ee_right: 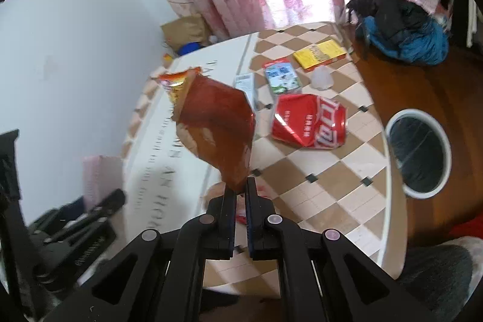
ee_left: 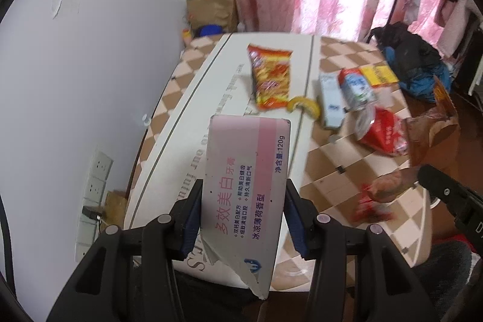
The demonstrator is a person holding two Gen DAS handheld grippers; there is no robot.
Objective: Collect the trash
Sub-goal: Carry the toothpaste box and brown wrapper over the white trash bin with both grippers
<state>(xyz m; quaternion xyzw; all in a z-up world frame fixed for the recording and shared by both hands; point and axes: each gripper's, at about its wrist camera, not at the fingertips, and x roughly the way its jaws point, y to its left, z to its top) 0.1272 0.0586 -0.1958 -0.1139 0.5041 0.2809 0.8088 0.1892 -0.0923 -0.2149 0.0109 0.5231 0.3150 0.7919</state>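
Left wrist view: the left gripper (ee_left: 243, 212) is clamped on a pink-and-white toothpaste box (ee_left: 246, 186), which is held upright between the blue pads (ee_left: 190, 224) with its torn lower end hanging below them. The box is raised above the round table (ee_left: 347, 159), whose checked cloth is partly covered by a white printed sheet (ee_left: 217, 80). On the sheet an orange snack packet (ee_left: 270, 76) is seen, with a yellow peel (ee_left: 305, 106) just beside it. Further right, a white carton (ee_left: 330, 100), a milk carton (ee_left: 357, 88), a yellow packet (ee_left: 379, 74) and a red crushed bag (ee_left: 382, 133) lie close together. At the right edge a brown wrapper (ee_left: 434, 129) is seen aloft.

Right wrist view: the right gripper (ee_right: 240, 202) is closed tight on the lower tip of the brown wrapper (ee_right: 219, 130), which is lifted clear of the table (ee_right: 317, 201). The red crushed bag (ee_right: 308, 121), the milk carton (ee_right: 282, 76) and the yellow packet (ee_right: 320, 53) remain on the cloth. A white-rimmed bin (ee_right: 446, 153) stands on the floor beside the table.
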